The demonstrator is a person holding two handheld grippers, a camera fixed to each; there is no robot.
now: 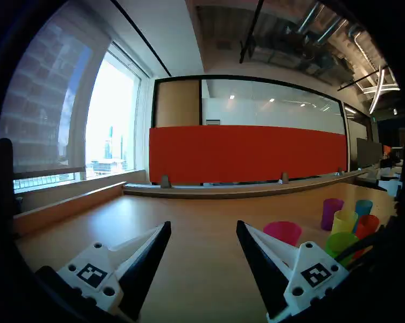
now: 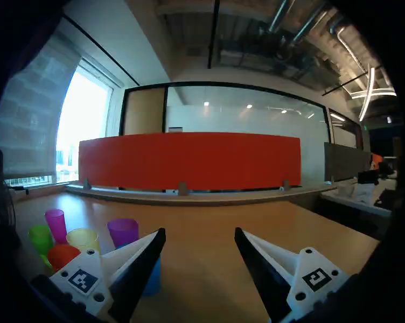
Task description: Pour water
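Several coloured plastic cups stand on the wooden table (image 1: 202, 215). In the left gripper view a pink cup (image 1: 282, 232) sits just right of my left gripper (image 1: 202, 231), with purple (image 1: 331, 212), yellow (image 1: 344, 221), blue (image 1: 363, 207), red (image 1: 367, 225) and green (image 1: 340, 243) cups farther right. My left gripper is open with nothing between its fingers. In the right gripper view my right gripper (image 2: 200, 237) is open and holds nothing. To its left stand a purple cup (image 2: 122, 231), a yellow cup (image 2: 83, 238), a magenta cup (image 2: 56, 224), a green cup (image 2: 41, 239), a red cup (image 2: 62, 255) and a blue cup (image 2: 153, 277) partly behind the left finger.
A red divider panel (image 1: 245, 153) runs along the table's far edge. A window (image 1: 108, 129) and a low ledge bound the left side. Other desks with items (image 2: 364, 191) stand at the right. Bare tabletop (image 2: 213, 226) stretches ahead of both grippers.
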